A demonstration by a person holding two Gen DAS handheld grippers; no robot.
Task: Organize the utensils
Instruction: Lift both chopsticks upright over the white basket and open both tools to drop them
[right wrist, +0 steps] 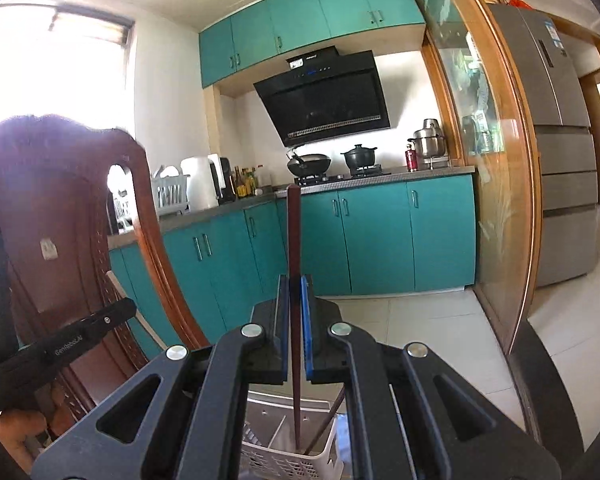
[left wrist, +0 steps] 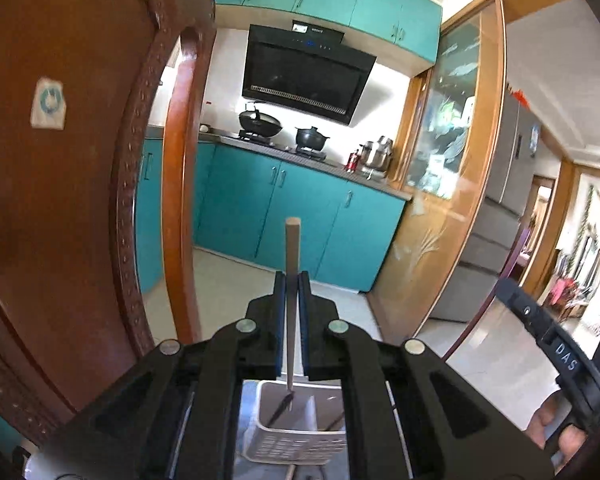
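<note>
My left gripper (left wrist: 292, 280) is shut on a pale wooden chopstick (left wrist: 292, 246) that stands upright between its blue pads, its thin lower tip hanging just above a white slotted utensil basket (left wrist: 260, 432). My right gripper (right wrist: 296, 284) is shut on a dark reddish-brown chopstick (right wrist: 293, 232), also upright, whose lower end reaches down into the white utensil basket (right wrist: 276, 462). Another dark chopstick (right wrist: 326, 424) leans inside that basket. Each gripper shows at the edge of the other's view, with a hand on its handle.
A carved wooden chair back (left wrist: 80, 160) fills the left, close to both grippers. Teal cabinets (right wrist: 372, 232), a stove with pots (right wrist: 332, 164), a range hood (left wrist: 304, 76) and a wood-framed glass partition (right wrist: 496, 160) lie ahead. A steel fridge (right wrist: 560, 120) stands right.
</note>
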